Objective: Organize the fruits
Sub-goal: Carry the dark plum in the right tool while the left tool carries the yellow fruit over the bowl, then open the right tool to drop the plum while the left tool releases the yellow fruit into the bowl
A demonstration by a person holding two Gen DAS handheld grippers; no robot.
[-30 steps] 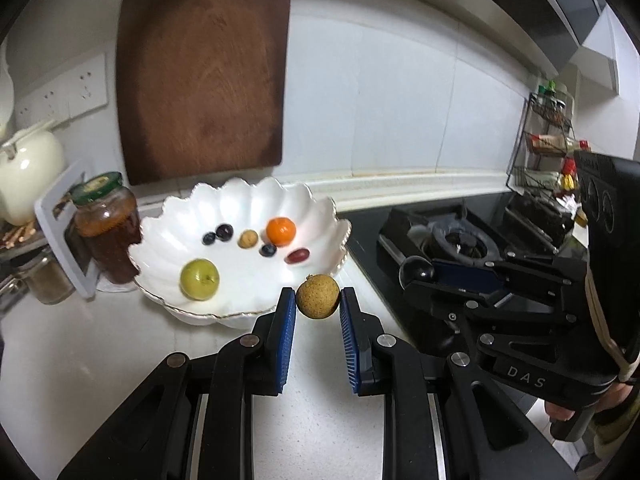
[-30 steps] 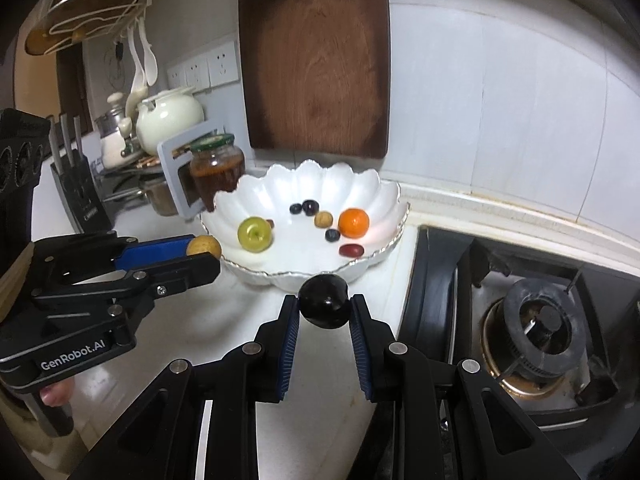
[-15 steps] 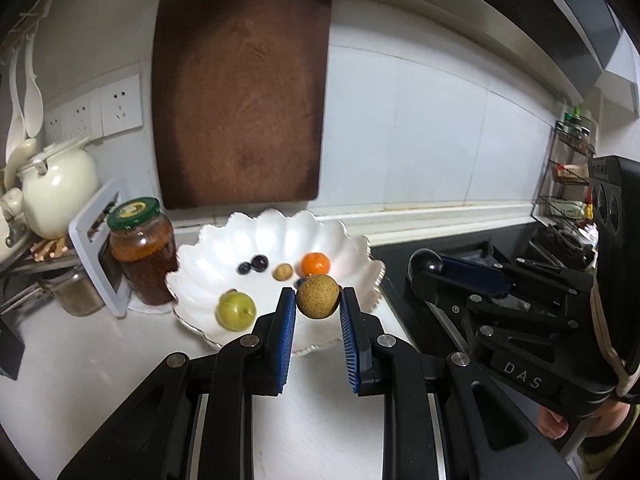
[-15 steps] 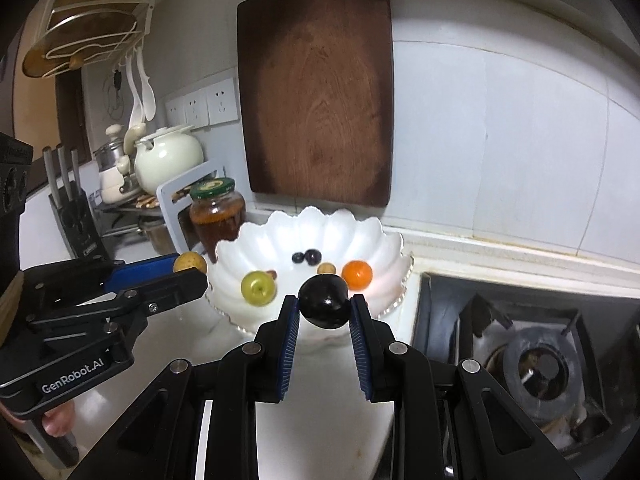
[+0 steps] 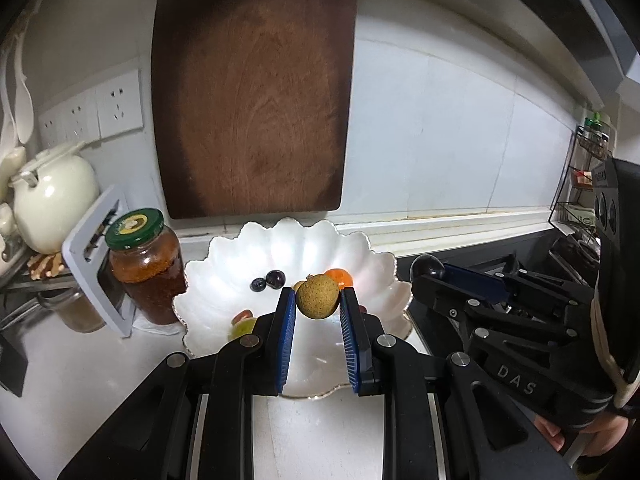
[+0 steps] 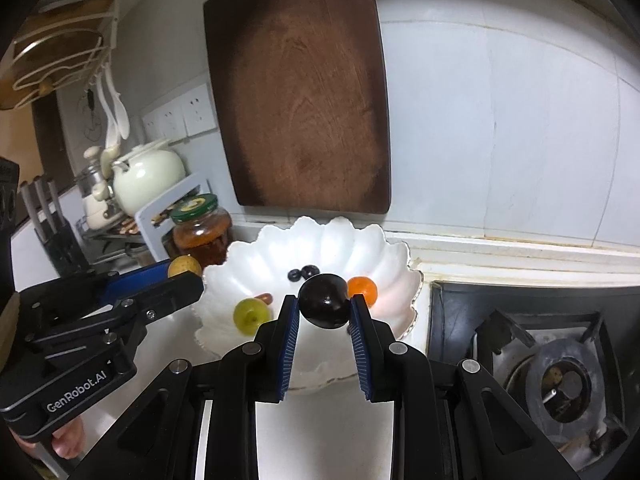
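My left gripper (image 5: 318,298) is shut on a rough brown-yellow longan (image 5: 318,296), held over the near part of the white scalloped bowl (image 5: 360,248). My right gripper (image 6: 325,305) is shut on a dark plum (image 6: 324,301), also held over the bowl (image 6: 360,240). In the bowl lie a small orange (image 6: 363,289), a green fruit (image 6: 250,314), two dark berries (image 6: 303,272) and a reddish fruit (image 6: 265,298). The left gripper with the longan (image 6: 184,266) shows at the left of the right wrist view; the right gripper with the plum (image 5: 428,267) shows at the right of the left wrist view.
A jar with a green lid (image 5: 146,266) stands just left of the bowl, with a grey rack (image 5: 94,272) and a cream teapot (image 5: 52,196) beyond. A brown cutting board (image 5: 252,92) leans on the tiled wall. A gas hob (image 6: 560,364) lies to the right.
Both grippers have risen and moved forward with their fruits, from in front of the bowl to over its near part. Both stay shut.
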